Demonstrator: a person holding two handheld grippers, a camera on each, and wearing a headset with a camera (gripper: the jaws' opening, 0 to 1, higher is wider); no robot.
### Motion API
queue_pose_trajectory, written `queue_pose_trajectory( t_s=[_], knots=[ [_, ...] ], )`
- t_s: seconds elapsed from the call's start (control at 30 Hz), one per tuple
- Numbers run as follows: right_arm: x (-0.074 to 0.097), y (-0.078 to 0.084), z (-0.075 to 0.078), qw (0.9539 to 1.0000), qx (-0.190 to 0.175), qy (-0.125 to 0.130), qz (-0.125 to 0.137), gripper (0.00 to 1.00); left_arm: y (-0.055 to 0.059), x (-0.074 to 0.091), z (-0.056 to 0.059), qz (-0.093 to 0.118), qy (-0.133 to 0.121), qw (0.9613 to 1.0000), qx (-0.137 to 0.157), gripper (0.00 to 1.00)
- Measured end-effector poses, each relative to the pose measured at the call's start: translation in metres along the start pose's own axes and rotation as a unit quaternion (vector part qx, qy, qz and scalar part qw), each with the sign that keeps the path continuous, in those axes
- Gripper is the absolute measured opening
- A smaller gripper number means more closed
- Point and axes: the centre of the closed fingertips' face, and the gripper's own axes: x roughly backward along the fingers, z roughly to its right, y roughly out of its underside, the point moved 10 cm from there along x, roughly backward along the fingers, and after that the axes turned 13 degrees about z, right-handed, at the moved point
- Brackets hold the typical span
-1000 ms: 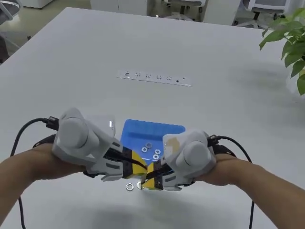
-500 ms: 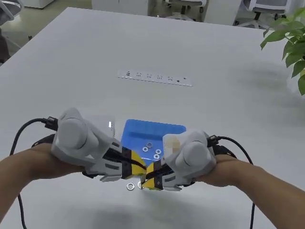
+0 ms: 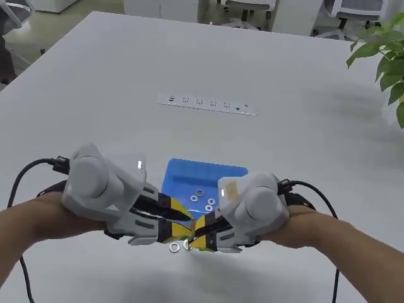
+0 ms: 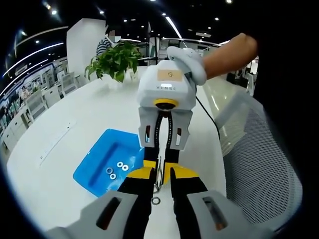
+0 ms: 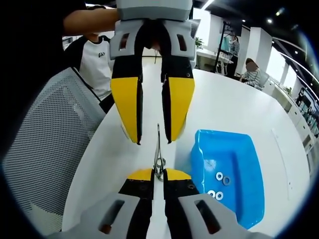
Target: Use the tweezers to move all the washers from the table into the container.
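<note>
Left gripper view: small grey lettering on white body of right gripper (image 4: 159, 158), reads roughly "XENSE", not sharp. Tan sticker (image 4: 169, 74) above it: print illegible. Right gripper view: dark logo on person's white shirt (image 5: 94, 57), unreadable.

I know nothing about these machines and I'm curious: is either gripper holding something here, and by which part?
The right gripper pinches thin metal tweezers by one end. The left gripper has its jaws either side of the shaft, gaps showing.
</note>
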Motion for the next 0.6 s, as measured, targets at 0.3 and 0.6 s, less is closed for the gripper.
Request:
queue_pose_trajectory(
  t_s=[0.3,0.6],
  knots=[
    [0.006,-0.008,-0.001,1.0000,0.005,0.003,0.001,0.07,0.008,0.008,0.004,0.005,-0.019,0.9996,0.020,0.36],
    [0.014,-0.021,0.000,0.9999,0.014,0.005,0.006,0.07,0.013,0.012,0.010,0.019,-0.045,0.9980,0.040,0.58]
  ],
)
